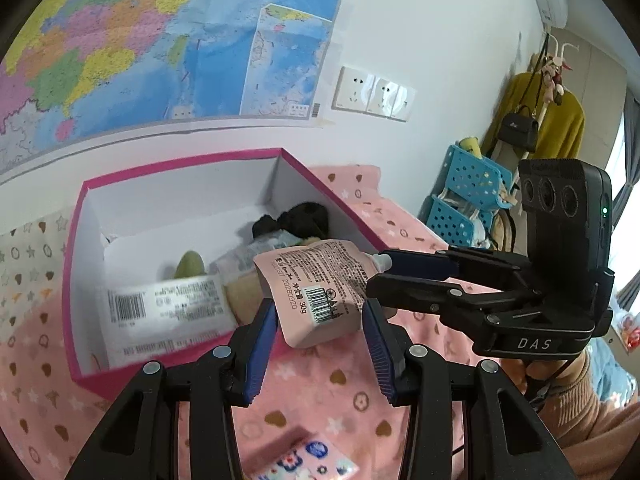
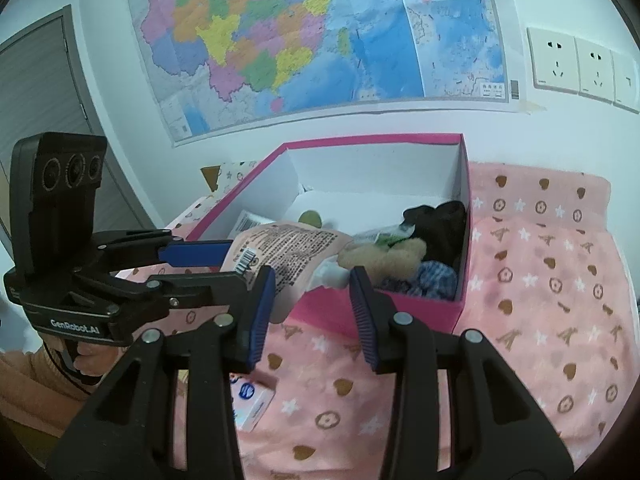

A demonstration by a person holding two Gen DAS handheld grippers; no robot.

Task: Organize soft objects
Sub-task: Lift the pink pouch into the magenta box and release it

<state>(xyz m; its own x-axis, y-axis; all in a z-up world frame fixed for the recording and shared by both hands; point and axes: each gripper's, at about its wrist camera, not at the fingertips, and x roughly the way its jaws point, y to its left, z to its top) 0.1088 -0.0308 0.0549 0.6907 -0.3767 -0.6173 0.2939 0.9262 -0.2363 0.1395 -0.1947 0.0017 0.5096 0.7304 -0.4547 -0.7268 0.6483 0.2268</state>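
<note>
Two tongs are in view, the left tongs (image 1: 320,322) and the right tongs (image 2: 312,292). Between them hangs one pink pouch (image 1: 316,284). Just beyond them stands one pink box (image 2: 464,296). Inside it lie one white packet (image 1: 168,304), one green round thing (image 1: 191,264), one tan plush (image 2: 384,258), one black soft thing (image 2: 440,216) and one blue checked cloth (image 2: 432,278). Under the tongs lies one small flowered pack (image 1: 308,460).

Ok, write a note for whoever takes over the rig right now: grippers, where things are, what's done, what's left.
Left gripper: shut on the pink pouch, bottom end.
Right gripper: shut on its spout end.
Pouch hangs over the pink box near edge, not in yet.
In the box: white packet, beige plush, black soft item.
Left: pouch in, then the floral packet on the blanket.
</note>
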